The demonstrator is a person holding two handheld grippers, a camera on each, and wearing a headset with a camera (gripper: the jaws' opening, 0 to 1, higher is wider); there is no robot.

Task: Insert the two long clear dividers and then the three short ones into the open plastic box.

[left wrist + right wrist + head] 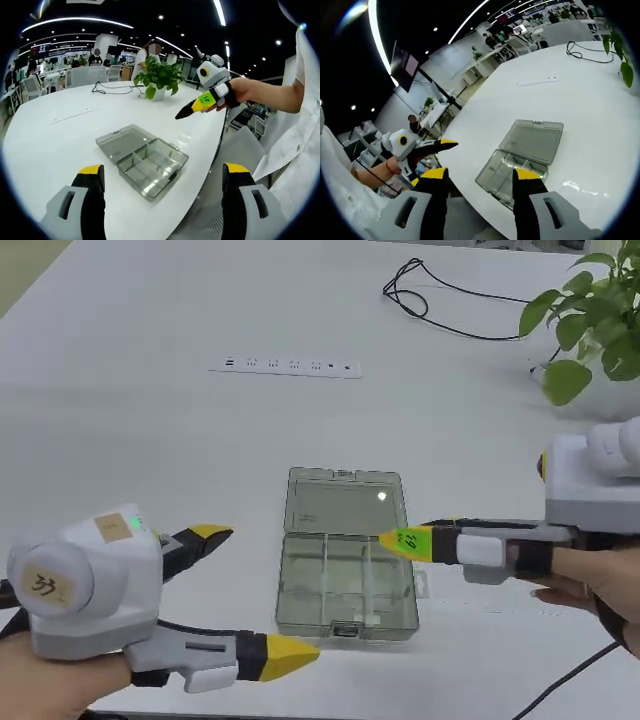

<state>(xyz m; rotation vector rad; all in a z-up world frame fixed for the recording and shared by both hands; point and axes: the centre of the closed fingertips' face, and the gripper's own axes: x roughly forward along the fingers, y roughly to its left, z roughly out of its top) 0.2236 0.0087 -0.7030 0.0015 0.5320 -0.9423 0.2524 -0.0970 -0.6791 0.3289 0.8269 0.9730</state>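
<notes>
Left hand-held gripper: it is held low at the near left of the surface, with its jaws spread wide and nothing between them.
Bearing from the left: the box is found ahead and to the right of these jaws, near but apart.
Box: it is set at the middle of the surface, with the lid laid flat behind the tray. The tray's long axis is taken to run left to right.
Dividers: partition lines are seen inside the tray, but how many are seated cannot be told. A faint clear piece is made out just right of the box.
Right hand-held gripper: its jaws are parted and nothing is held. Its tip is seen at the tray's far right corner.
Nearer hand: the right is judged nearer, so the next pick is likely best made from there.
</notes>
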